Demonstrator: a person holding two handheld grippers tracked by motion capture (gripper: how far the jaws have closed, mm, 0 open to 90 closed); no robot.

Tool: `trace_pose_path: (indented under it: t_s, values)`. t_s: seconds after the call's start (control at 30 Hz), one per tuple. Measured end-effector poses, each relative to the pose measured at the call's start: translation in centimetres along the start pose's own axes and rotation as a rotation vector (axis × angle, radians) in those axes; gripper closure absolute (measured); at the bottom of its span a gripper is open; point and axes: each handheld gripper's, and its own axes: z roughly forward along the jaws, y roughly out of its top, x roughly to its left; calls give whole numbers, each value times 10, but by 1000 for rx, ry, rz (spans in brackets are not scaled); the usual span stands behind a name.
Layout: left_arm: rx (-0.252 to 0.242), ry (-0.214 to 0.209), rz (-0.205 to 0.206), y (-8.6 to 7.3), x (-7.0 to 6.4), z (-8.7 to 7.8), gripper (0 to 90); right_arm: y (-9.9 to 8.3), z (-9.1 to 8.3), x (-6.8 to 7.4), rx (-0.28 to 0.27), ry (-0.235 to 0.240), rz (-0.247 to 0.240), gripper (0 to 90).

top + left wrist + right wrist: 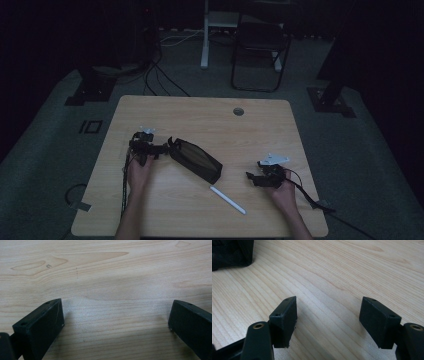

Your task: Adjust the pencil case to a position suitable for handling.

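Observation:
A black zip pouch [196, 160] lies slantwise at the middle of the wooden table [200, 115], and a white pen [227, 200] rests just in front of its right end. My left gripper [159, 148] sits at the pouch's left end, close to it; whether it touches is unclear. Its own view has my left gripper [116, 313] open wide over bare wood. My right gripper [251, 178] hovers low at the right, apart from the pouch and the pen. It is my right gripper [328, 308] that stands open with nothing between its fingers, and a corner of the pouch [229, 252] lies far ahead.
A round cable hole [238, 111] sits near the table's far edge. Cables trail from both grippers over the table's sides. A dark chair [260, 47] and a white desk leg [205, 37] stand on the floor beyond the table.

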Motion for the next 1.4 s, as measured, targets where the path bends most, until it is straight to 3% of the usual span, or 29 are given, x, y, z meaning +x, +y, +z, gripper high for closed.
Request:
trace_pose_path:
  t_s: [0.27, 0.3, 0.33, 0.37, 0.43, 0.57, 0.8, 0.97, 1.13, 1.4]
  values:
    - [-1, 1, -2, 0, 0, 0, 5, 0, 0, 1, -1, 0, 6, 307]
    - [-1, 1, -1, 0, 0, 0, 5, 0, 0, 1, -2, -1, 11, 326]
    - [-1, 1, -1, 0, 0, 0, 5, 0, -1, 1, -6, -6, 22, 410]
    - [-1, 1, -1, 0, 0, 0, 5, 0, -1, 1, -6, -6, 22, 410]
    - [-1, 1, -1, 0, 0, 0, 5, 3, -5, 4, -29, 26, 54, 496]
    - [-1, 1, -2, 0, 0, 0, 5, 13, -13, 15, -84, 35, 37, 500]
    - [-1, 2, -3, 0, 0, 0, 5, 27, -16, 38, -114, 76, 8, 495]
    - [-1, 2, -3, 0, 0, 0, 5, 38, -18, 46, -142, 99, -1, 486]
    - [-1, 2, -3, 0, 0, 0, 5, 57, -12, 55, -170, 137, -13, 478]
    - [-1, 2, -3, 0, 0, 0, 5, 75, -3, 68, -180, 158, -27, 472]
